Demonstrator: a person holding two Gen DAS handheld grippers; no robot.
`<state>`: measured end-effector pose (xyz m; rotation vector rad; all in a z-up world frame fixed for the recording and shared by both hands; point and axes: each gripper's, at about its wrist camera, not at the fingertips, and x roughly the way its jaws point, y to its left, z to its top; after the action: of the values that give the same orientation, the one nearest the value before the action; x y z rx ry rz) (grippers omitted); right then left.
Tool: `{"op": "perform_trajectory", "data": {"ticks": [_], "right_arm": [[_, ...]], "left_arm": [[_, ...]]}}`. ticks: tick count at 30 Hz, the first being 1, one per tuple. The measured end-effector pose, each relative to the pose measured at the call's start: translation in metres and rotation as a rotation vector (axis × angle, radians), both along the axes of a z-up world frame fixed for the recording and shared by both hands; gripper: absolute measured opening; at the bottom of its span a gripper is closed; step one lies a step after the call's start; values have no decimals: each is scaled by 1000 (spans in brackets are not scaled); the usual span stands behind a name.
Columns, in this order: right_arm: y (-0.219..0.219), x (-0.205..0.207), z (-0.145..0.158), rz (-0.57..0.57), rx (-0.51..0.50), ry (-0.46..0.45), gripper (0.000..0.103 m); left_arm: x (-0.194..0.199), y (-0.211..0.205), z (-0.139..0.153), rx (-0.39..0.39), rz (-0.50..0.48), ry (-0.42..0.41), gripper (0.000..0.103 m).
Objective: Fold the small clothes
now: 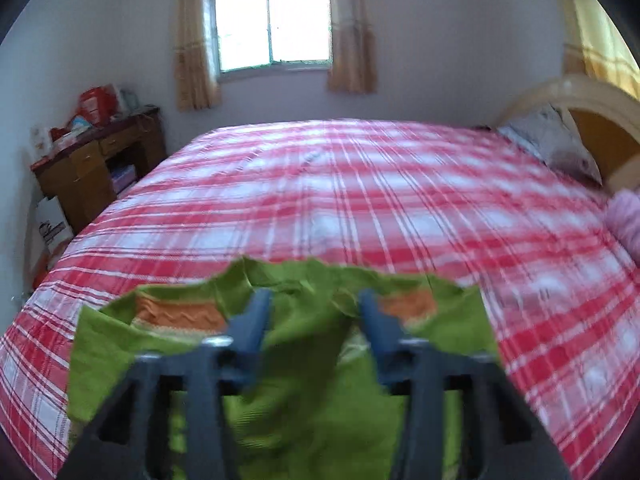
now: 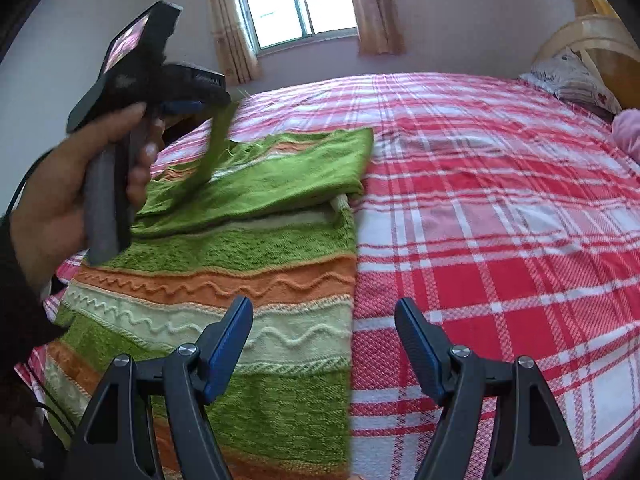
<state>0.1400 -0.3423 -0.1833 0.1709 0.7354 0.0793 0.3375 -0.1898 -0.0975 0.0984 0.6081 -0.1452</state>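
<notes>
A green knitted sweater with orange and cream wavy stripes lies on the bed, its upper part folded over the body. A person's hand holds my left gripper above the sweater's far left. A blurred green strip runs from its tip down to the folded part. In the left wrist view the left gripper has its fingers apart over rumpled sweater, and the pads are not pressing on the cloth. My right gripper stands open over the sweater's right edge, holding nothing.
The bed's red and white plaid sheet stretches away to the right and far side. A pillow and a pink bundle lie by the curved headboard. A cluttered wooden desk stands left of the bed, under the window wall.
</notes>
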Motion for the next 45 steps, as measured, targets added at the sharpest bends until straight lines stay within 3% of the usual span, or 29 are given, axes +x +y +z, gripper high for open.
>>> {"op": "perform_trajectory", "data": {"ticks": [1,3,7,13,16,18,23,28,31,32,33,35,36,45], "right_arm": [[0,1,-2,-3,3,8,74],[0,2,-5,-1,4,13,74],[-3,0,-4,7,34,3,74],[-3,3,13,23,36,0,74],[5,22,40,71,11,-1,74],[8,42,54,92,61,3,74],[20,117,65,90,126,68,74],[38,184,36,63,147,168,64],[50,206,16,51,132,214,62],[56,212,8,59,122,229,51],[60,214,5,54,95,227,34],[67,211,7,50,46,194,21],[66,207,10,59,45,176,8],[60,161,50,81,-80,30,2]], "left_arm": [[-8,3,1,13,-6,-13,75],[-24,18,4,21,-27,-40,79],[-56,62,1,89,-10,-93,102],[-68,156,-33,326,163,-62,103],[-56,197,-44,345,247,-6,103],[-43,214,-54,324,269,61,103],[-36,234,-66,205,308,89,103],[-38,252,-75,84,339,131,103],[-39,254,-77,56,343,140,103],[-39,254,-78,43,340,144,103],[-39,256,-78,35,336,146,103],[-35,262,-80,3,333,159,103],[-35,264,-80,-7,334,161,103],[-36,275,-82,-85,328,174,103]]}}
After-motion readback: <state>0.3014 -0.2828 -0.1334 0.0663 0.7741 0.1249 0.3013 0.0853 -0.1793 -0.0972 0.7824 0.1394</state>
